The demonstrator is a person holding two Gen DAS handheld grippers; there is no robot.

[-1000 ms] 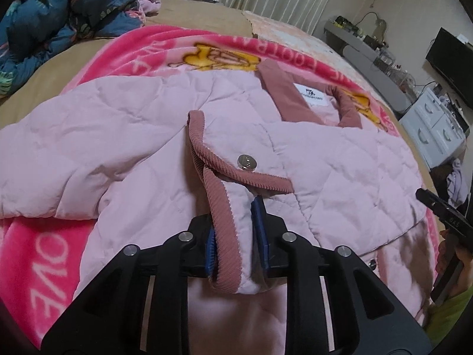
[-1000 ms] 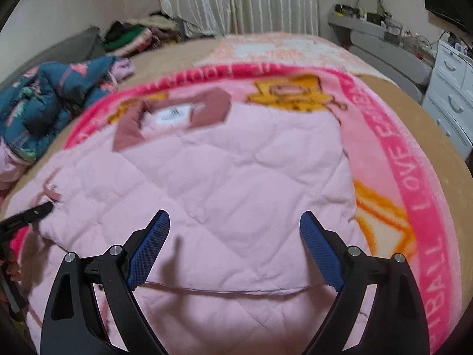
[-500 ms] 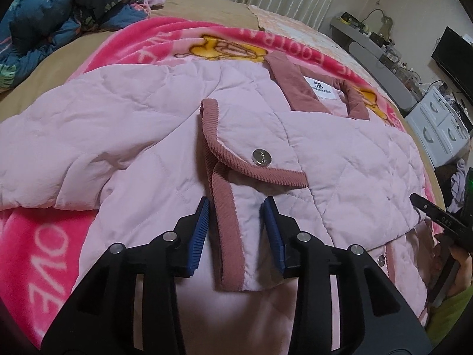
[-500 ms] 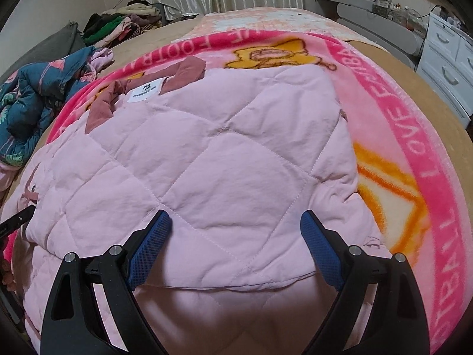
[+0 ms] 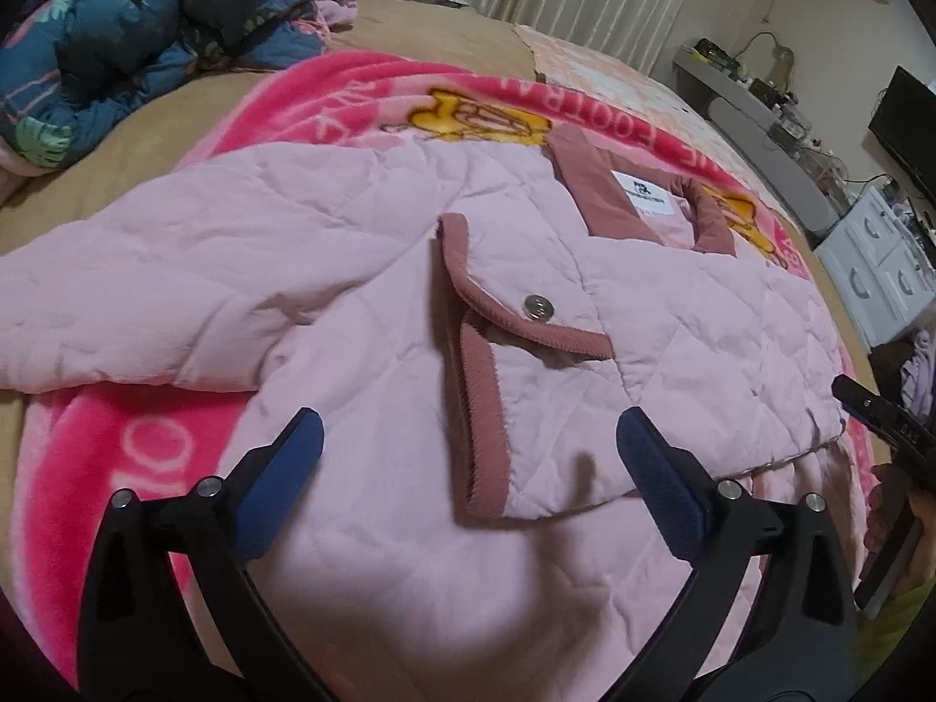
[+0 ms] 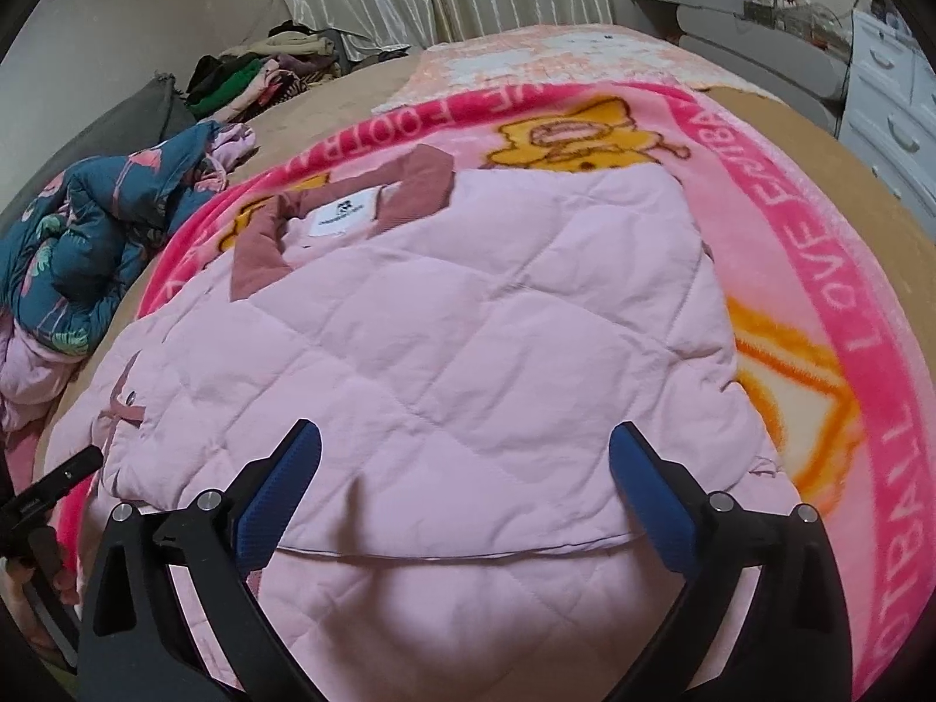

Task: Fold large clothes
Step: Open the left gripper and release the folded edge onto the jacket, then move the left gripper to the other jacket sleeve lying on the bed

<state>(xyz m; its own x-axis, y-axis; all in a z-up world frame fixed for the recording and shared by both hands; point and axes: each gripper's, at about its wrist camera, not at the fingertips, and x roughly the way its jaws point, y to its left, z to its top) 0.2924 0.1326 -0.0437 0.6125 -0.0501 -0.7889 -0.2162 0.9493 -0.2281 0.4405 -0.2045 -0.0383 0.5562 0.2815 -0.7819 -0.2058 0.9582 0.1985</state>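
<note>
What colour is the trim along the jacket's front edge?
Dusty rose ribbed trim on the pale pink jacket; clearest in the left wrist view.

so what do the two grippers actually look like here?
They look the same: the left gripper and right gripper each have two matte black angled arms with cut-out slots, silver round pins at the joints, and textured blue pads on the inner fingertips. No cables visible. A bit of green sleeve shows at the left view's lower right edge.

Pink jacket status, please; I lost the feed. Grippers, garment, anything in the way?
Left gripper just opened, cuff released. Right gripper open, empty. Pink jacket flat on blanket. Nothing in the way.
</note>
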